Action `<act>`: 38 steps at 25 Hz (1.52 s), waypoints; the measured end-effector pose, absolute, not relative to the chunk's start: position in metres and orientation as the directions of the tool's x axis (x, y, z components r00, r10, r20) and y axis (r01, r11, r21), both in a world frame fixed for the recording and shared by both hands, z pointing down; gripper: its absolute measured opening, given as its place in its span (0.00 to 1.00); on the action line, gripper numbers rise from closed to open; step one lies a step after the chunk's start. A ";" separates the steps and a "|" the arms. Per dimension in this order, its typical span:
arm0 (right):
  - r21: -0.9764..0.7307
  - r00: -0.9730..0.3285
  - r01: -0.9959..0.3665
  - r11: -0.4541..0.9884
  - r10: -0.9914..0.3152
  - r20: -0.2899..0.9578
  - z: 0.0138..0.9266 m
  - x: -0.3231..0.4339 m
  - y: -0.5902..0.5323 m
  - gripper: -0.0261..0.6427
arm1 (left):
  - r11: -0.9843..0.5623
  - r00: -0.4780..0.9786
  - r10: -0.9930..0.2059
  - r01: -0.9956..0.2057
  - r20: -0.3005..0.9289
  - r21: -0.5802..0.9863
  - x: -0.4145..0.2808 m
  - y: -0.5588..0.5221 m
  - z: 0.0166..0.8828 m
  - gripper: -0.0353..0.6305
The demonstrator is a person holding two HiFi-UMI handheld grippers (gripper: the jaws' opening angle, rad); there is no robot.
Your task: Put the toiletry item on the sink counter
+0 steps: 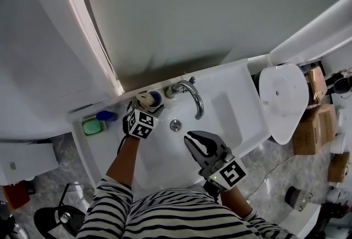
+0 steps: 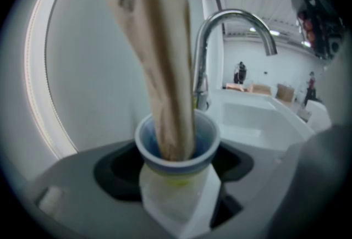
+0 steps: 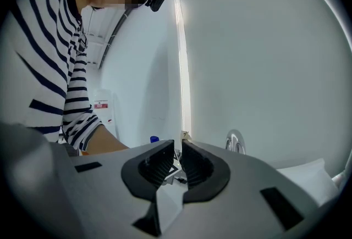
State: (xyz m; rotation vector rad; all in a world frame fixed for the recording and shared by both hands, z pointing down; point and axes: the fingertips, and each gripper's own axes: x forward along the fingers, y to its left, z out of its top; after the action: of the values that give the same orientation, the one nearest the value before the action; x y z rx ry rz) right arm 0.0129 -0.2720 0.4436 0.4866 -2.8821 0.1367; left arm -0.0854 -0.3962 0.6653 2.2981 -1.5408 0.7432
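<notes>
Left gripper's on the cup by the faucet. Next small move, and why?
Probably open the left gripper and let go: the cup, tube inside, looks set down on the counter left of the faucet, jaws against its sides. Its base is hidden, so ease open.

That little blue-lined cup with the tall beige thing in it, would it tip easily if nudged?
Probably: the beige item stands far above the cup and leans, so it looks top-heavy. The cup seems thin plastic, likely light. Its smooth wall might slip in the left gripper.
</notes>
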 end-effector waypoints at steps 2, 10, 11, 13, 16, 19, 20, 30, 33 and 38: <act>-0.049 -0.918 -0.338 0.940 -0.318 0.236 0.445 0.017 -0.270 0.05 | -0.396 0.302 -0.771 -0.917 0.560 -0.052 -0.086 -0.396 0.667 0.61; -0.033 -0.908 -0.359 0.933 -0.341 0.243 0.441 0.029 -0.266 0.06 | -0.382 0.297 -0.790 -0.923 0.537 -0.052 -0.088 -0.394 0.657 0.66; -0.029 -0.908 -0.359 0.933 -0.342 0.242 0.441 0.030 -0.265 0.06 | -0.377 0.289 -0.792 -0.924 0.537 -0.058 -0.088 -0.392 0.656 0.66; -0.017 -0.910 -0.352 0.936 -0.338 0.239 0.439 0.031 -0.262 0.06 | -0.366 0.271 -0.796 -0.928 0.541 -0.073 -0.088 -0.388 0.653 0.67; -0.011 -0.915 -0.344 0.939 -0.333 0.229 0.434 0.031 -0.257 0.05 | -0.349 0.248 -0.795 -0.934 0.553 -0.083 -0.088 -0.379 0.651 0.67; -0.011 -0.916 -0.346 0.938 -0.335 0.221 0.430 0.031 -0.251 0.05 | -0.342 0.248 -0.793 -0.937 0.557 -0.069 -0.087 -0.370 0.649 0.68; -0.007 -0.917 -0.345 0.938 -0.336 0.215 0.427 0.031 -0.249 0.05 | -0.342 0.250 -0.792 -0.937 0.556 -0.066 -0.087 -0.367 0.647 0.69; 0.005 -0.914 -0.356 0.934 -0.350 0.205 0.415 0.032 -0.230 0.05 | -0.336 0.278 -0.822 -0.941 0.497 -0.030 -0.076 -0.330 0.615 0.70; 0.019 -0.921 -0.346 0.938 -0.343 0.186 0.411 0.030 -0.222 0.05 | -0.337 0.292 -0.838 -0.941 0.461 -0.016 -0.072 -0.316 0.598 0.69; -0.004 -0.930 -0.335 0.942 -0.330 0.161 0.407 0.028 -0.208 0.05 | -0.354 0.340 -0.863 -0.935 0.375 0.032 -0.067 -0.294 0.558 0.65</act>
State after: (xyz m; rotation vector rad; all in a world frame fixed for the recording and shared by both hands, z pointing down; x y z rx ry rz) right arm 0.0281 -0.2079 0.4071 0.5070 -2.9388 0.0476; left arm -0.0671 -0.2940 0.5579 2.3631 -1.6208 0.4324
